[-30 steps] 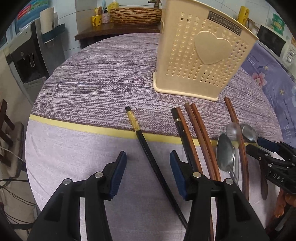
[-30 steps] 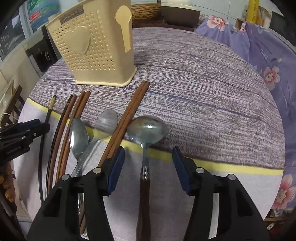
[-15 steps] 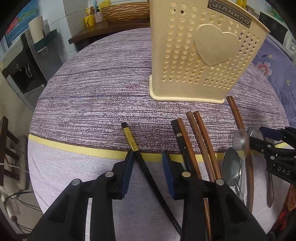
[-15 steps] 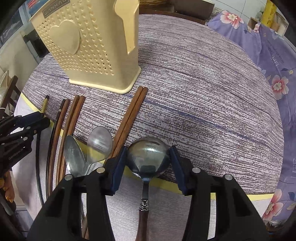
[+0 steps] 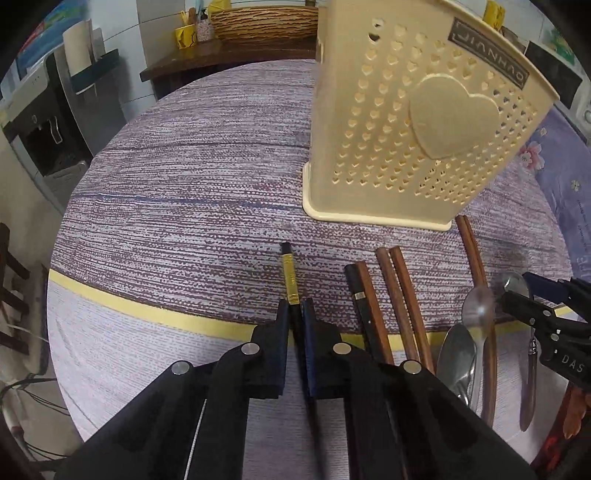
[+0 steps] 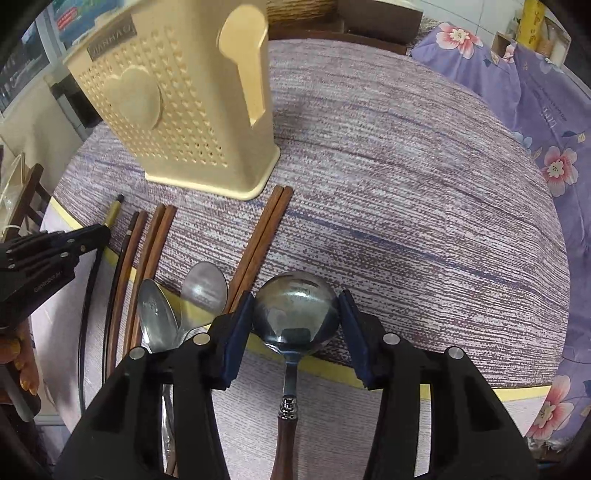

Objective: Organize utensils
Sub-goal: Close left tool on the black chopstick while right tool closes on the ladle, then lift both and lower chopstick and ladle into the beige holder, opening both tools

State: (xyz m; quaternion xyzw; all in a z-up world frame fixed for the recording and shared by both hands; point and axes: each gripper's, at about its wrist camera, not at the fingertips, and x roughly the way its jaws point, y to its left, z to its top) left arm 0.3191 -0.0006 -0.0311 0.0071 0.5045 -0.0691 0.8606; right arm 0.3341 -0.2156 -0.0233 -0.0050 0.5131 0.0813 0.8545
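A cream perforated utensil holder (image 5: 410, 129) stands on the round table; it also shows in the right wrist view (image 6: 177, 110). My left gripper (image 5: 294, 308) is shut on a black chopstick with a gold band (image 5: 289, 273), which lies on the cloth. My right gripper (image 6: 295, 306) straddles the bowl of a large wooden-handled spoon (image 6: 295, 314); its left pad touches the bowl, a small gap shows on the right. Brown chopsticks (image 6: 258, 251) and two metal spoons (image 6: 177, 314) lie between the grippers.
The table wears a purple striped cloth with a yellow band (image 5: 147, 314). A wicker basket (image 5: 266, 22) sits on a dark shelf behind. Floral fabric (image 6: 554, 129) lies to the right. A water dispenser (image 5: 40, 122) stands at the left.
My left gripper moved forward and closed on the black chopstick. My right gripper moved forward from the spoon's handle to around its bowl and narrowed.
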